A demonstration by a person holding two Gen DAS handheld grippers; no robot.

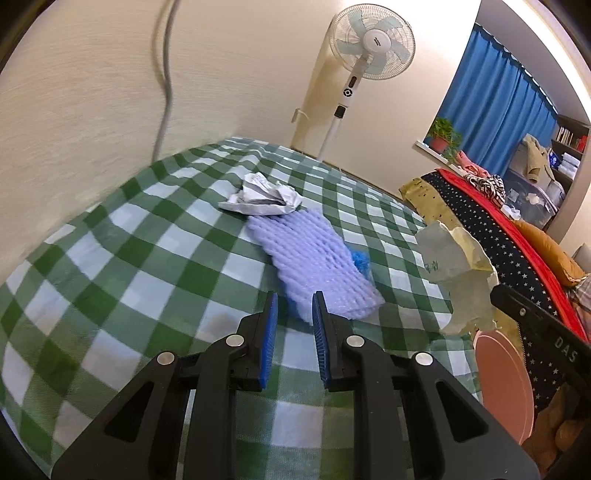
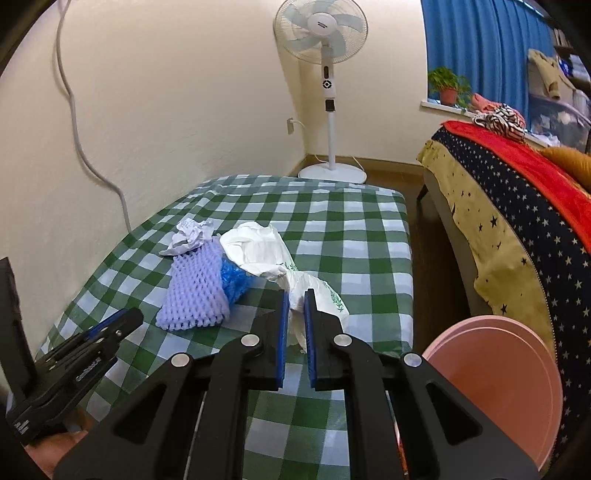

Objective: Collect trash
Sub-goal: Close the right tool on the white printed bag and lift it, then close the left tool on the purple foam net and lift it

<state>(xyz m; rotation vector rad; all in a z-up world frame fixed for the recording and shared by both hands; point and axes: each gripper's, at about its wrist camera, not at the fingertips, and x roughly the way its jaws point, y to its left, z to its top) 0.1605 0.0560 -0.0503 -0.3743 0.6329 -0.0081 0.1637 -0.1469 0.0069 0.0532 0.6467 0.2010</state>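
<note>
Left Wrist and Right Wrist: Four Pieces of Trash, One in a Grip

Left wrist view: the left gripper (image 1: 294,301) hangs over a worktop (image 1: 110,258) covered in one green-and-white checked cloth, its two blue-padded jaws a narrow gap apart with nothing between them. Just past the fingertips lies one lilac foam net sleeve (image 1: 314,258). One crumpled paper wad (image 1: 262,197) touches the sleeve's far end, and one blue crinkled scrap (image 1: 360,260) peeks out from under its right edge. At the right, one white plastic bag (image 1: 458,273) hangs off the cloth, held by the right gripper, of which only a black finger shows here. One pink bin (image 1: 502,384) stands below the bag. One standing fan (image 1: 371,42) is in the far corner.

Right wrist view: the right gripper (image 2: 296,291) has its jaws clamped together on the twisted tail of the white plastic bag (image 2: 258,243), whose bulk extends beyond the fingertips, above the checked worktop (image 2: 362,240). Left of the bag, the lilac foam net sleeve (image 2: 195,291) lies flat, the blue crinkled scrap (image 2: 234,280) wedged between sleeve and bag, the crumpled paper wad (image 2: 192,232) at the sleeve's far end. The left gripper (image 2: 125,319) reaches in from the lower left, short of the sleeve. The pink bin (image 2: 495,387) sits at the lower right beside one bed (image 2: 498,240) with a star-patterned cover. The fan (image 2: 321,31) stands behind the worktop.
</note>
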